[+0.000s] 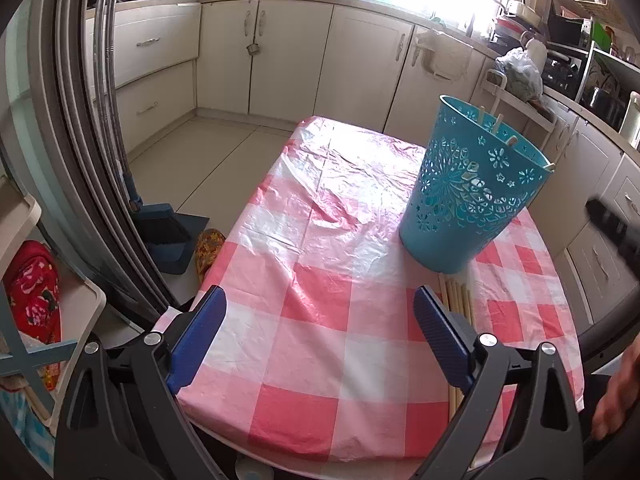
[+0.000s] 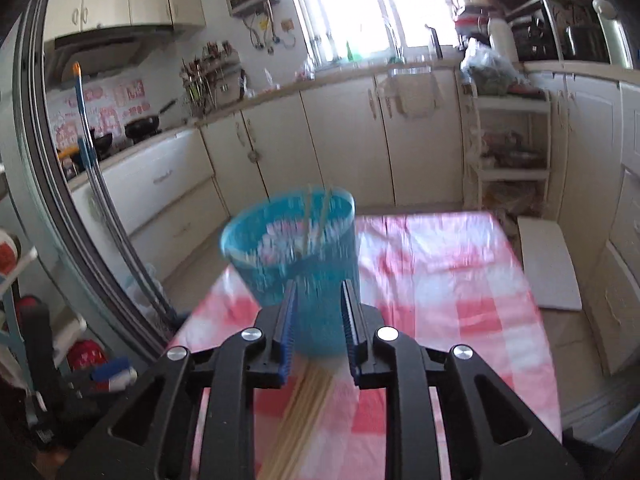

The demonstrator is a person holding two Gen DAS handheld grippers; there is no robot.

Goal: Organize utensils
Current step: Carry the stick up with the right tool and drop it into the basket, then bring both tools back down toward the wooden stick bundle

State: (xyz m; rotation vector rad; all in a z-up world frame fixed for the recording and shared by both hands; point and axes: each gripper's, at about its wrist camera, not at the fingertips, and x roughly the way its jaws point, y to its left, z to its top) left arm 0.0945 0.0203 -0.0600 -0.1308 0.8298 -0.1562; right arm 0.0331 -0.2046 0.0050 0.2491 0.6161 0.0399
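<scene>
Left claw (image 1: 320, 344) wide open, empty, over tabletop (image 1: 320, 360). Right claw (image 2: 318, 328) part-open, empty. Chopsticks (image 2: 304, 412) lie beside blue basket (image 1: 472, 196).

1. The left gripper (image 1: 320, 336) hovers with jaws spread wide, nothing between them.
2. A blue basket (image 1: 472, 192) stands ahead-right on the checked table (image 1: 320, 240).
3. Wooden chopsticks (image 1: 456, 300) lie just beyond the right jaw.

Basket (image 1: 472, 192) upright on table (image 1: 320, 320), sticks inside; loose chopsticks (image 1: 456, 296) on table just before it.
</scene>
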